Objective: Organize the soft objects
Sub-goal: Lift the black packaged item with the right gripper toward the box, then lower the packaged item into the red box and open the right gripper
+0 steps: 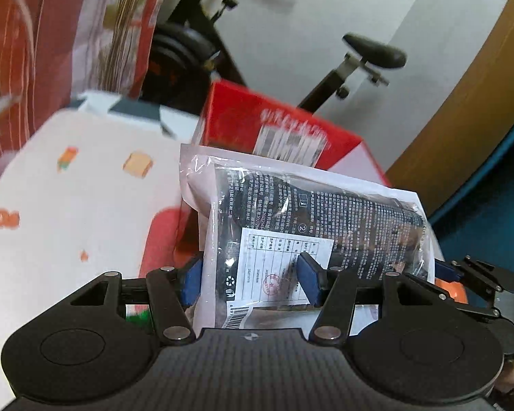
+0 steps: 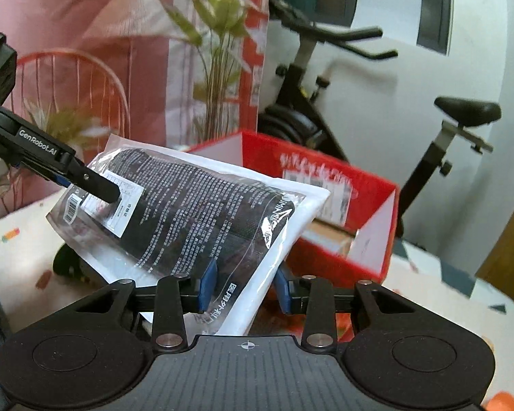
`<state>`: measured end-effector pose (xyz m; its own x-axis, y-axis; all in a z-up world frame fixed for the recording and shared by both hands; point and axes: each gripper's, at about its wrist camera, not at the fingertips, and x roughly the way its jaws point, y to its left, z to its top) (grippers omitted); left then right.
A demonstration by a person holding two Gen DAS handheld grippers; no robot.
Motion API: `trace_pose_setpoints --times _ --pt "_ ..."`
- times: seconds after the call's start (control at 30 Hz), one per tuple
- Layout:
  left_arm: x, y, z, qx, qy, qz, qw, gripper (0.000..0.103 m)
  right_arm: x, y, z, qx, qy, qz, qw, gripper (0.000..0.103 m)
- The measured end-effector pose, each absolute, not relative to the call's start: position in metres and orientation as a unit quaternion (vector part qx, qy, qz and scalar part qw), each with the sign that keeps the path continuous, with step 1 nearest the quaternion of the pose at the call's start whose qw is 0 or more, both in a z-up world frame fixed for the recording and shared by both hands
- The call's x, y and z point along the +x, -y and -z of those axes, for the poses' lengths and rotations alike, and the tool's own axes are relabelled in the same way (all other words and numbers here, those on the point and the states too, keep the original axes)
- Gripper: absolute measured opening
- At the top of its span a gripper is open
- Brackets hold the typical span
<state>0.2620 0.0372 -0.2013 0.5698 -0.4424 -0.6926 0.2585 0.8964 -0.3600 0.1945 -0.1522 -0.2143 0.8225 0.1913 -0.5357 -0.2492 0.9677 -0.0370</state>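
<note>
Hand-held gripper left (image 1: 250, 279) clamped on sealed packet (image 1: 311, 226) near its label end; hand-held gripper right (image 2: 245, 289) clamped at white edge. Packet aloft over tabletop (image 1: 85, 205), red box (image 2: 325, 185) at twelve o'clock. Keep level, both ends together, lower inside.

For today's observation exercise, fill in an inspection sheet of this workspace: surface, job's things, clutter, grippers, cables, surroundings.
Surface: white tablecloth with small food prints.
Job's things: clear plastic packet with black contents, lifted off the table; open red box behind it.
Clutter: nothing seen.
Grippers: left gripper and right gripper each hold one end of the packet.
Cables: nothing seen.
Surroundings: exercise bike, patterned curtain.
</note>
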Motion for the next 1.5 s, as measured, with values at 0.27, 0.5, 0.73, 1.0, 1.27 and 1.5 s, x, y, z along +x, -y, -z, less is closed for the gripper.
trace_pose_setpoints --times 0.27,0.5,0.73,1.0,1.27,1.5 --pt "0.270 -0.020 0.167 -0.095 -0.370 0.215 0.899 0.059 0.215 0.173 0.186 -0.076 -0.239 -0.105 0.962 0.033" --pt "0.309 0.009 0.153 -0.071 -0.335 0.217 0.914 0.058 0.266 0.193 0.166 -0.139 -0.211 -0.084 0.964 0.033" --pt "0.364 0.030 0.150 -0.096 -0.309 0.210 0.923 0.058 0.333 0.210 0.185 -0.199 -0.228 -0.054 0.952 0.030" --pt "0.429 0.052 0.179 -0.078 -0.352 0.196 0.912 0.055 0.389 0.210 0.219 -0.241 -0.260 -0.042 0.934 0.028" --pt "0.460 0.057 0.201 -0.026 -0.391 0.163 0.905 0.030 0.422 0.205 0.247 -0.262 -0.319 -0.042 0.910 0.026" --pt "0.473 0.061 0.217 -0.001 -0.420 0.154 0.894 0.029 0.439 0.200 0.265 -0.262 -0.364 -0.047 0.892 0.026"
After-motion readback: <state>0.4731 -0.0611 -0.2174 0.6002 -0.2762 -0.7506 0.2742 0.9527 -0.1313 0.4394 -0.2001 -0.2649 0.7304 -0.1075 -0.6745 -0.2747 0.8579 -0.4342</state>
